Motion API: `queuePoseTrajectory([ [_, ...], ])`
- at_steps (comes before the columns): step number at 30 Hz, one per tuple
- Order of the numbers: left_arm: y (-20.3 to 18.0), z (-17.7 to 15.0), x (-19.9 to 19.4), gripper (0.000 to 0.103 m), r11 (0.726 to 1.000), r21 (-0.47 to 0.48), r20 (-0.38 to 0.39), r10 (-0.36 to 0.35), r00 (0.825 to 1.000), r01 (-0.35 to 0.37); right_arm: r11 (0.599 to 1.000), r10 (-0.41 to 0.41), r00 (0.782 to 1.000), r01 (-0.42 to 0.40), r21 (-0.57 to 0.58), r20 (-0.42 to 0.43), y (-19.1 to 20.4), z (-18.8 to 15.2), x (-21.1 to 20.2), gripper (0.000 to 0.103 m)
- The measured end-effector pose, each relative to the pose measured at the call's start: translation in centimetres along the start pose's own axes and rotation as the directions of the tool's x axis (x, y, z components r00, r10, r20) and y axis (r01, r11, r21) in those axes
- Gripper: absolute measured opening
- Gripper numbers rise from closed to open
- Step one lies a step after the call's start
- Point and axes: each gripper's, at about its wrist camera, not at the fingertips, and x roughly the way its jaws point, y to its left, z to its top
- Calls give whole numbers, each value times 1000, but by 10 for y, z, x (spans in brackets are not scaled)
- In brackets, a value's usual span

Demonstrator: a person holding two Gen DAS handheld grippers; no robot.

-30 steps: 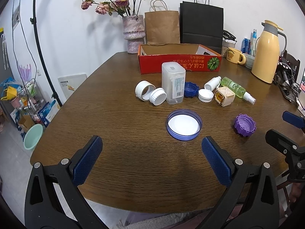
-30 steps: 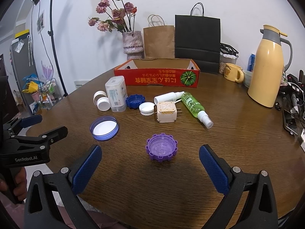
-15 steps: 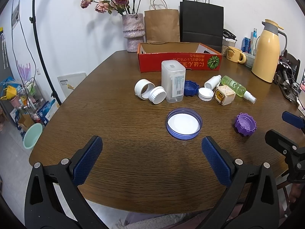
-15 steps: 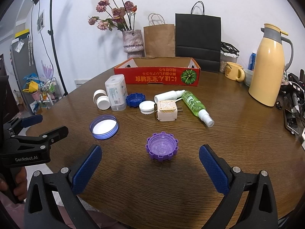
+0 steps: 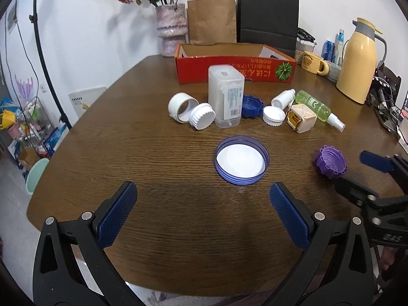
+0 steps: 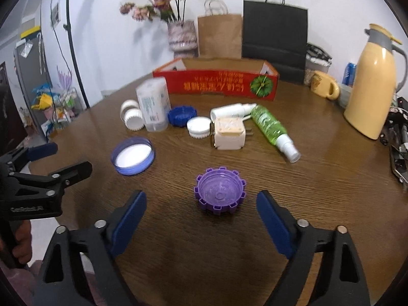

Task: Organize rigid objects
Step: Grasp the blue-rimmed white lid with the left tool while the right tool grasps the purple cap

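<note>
A purple toothed cap (image 6: 219,194) lies open side up on the brown table, just ahead of my right gripper (image 6: 201,205). That gripper's jaws are closing, and the cap sits at their tips without the pads touching it. My left gripper (image 5: 202,200) stands open, just short of a wide blue lid with a white liner (image 5: 241,163). Farther back lie a clear plastic jar (image 5: 225,99), white caps (image 5: 202,119), a blue cap (image 5: 251,106), a beige plug adapter (image 5: 301,117), a green spray bottle (image 5: 317,108) and a red cardboard box (image 5: 234,66).
A yellow thermos jug (image 5: 359,61) and a mug (image 5: 313,62) stand at the right rear. A flower vase (image 5: 171,29) and two paper bags (image 5: 267,17) line the back wall. The table's near edge (image 5: 178,284) is close under the left gripper.
My right gripper has moved forward and down toward the purple cap, and its jaws have narrowed. The left gripper has stayed where it was, still wide open.
</note>
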Motion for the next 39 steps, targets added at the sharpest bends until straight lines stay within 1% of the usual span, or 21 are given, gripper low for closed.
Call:
queuePoseTrajectory([
  [1, -1, 2, 3, 103, 1000, -1, -6, -1, 1000, 1, 1000, 6, 1000, -6, 1, -22, -2, 2, 8, 83],
  [3, -3, 4, 10, 103, 1000, 2, -19, -2, 1000, 2, 1000, 14, 999, -14, 8, -51, -5, 3, 18, 63],
  [4, -5, 5, 12, 103, 1000, 4, -21, -4, 1000, 4, 1000, 16, 998, -16, 10, -56, -7, 5, 22, 57],
  [5, -6, 6, 14, 103, 1000, 6, -25, -5, 1000, 6, 999, 37, 997, -36, 16, -64, -9, 5, 24, 39],
  [6, -8, 7, 17, 103, 1000, 9, -31, -7, 999, 8, 998, 58, 996, -56, 26, -69, -11, 5, 27, 31],
  [10, -15, 13, 32, 103, 1000, 14, -68, -23, 997, 24, 998, 64, 995, -61, 32, -71, -16, 5, 29, 26],
  [12, -18, 17, 41, 103, 999, 13, -85, -31, 996, 33, 997, 70, 995, -68, 30, -72, -18, 6, 30, 20],
  [18, -27, 24, 58, 103, 999, 14, -112, -40, 993, 42, 997, 77, 995, -75, 21, -71, -18, 10, 31, 18],
  [22, -30, 25, 63, 103, 999, 16, -127, -38, 991, 40, 995, 95, 995, -94, 19, -45, -19, 11, 24, 18],
  [26, -29, 26, 66, 103, 999, 8, -136, -39, 990, 41, 996, 85, 996, -85, 15, -20, -23, 12, 17, 18],
  [30, -29, 27, 69, 103, 999, 3, -139, -42, 989, 43, 998, 64, 997, -63, 19, -37, -28, 11, 20, 19],
  [31, -29, 27, 69, 101, 999, 2, -139, -44, 989, 45, 998, 62, 997, -61, 22, -43, -29, 10, 21, 19],
  [33, -29, 27, 70, 95, 999, 1, -138, -50, 989, 50, 998, 64, 997, -63, 27, -47, -31, 9, 22, 19],
  [35, -29, 27, 73, 63, 998, -3, -148, -65, 987, 66, 998, 61, 997, -60, 24, -40, -30, 9, 21, 20],
  [36, -30, 27, 72, 63, 999, 7, -137, -45, 990, 47, 998, 61, 997, -61, 22, -37, -30, 10, 20, 24],
  [37, -30, 27, 71, 63, 999, 5, -134, -52, 990, 54, 998, 63, 997, -63, 18, -33, -30, 10, 19, 28],
  [38, -30, 26, 71, 63, 997, -2, -136, -76, 988, 76, 998, 63, 998, -62, 16, -28, -29, 10, 18, 43],
  [39, -30, 25, 71, 63, 997, -3, -132, -79, 988, 79, 998, 60, 998, -60, 14, -20, -29, 10, 16, 54],
])
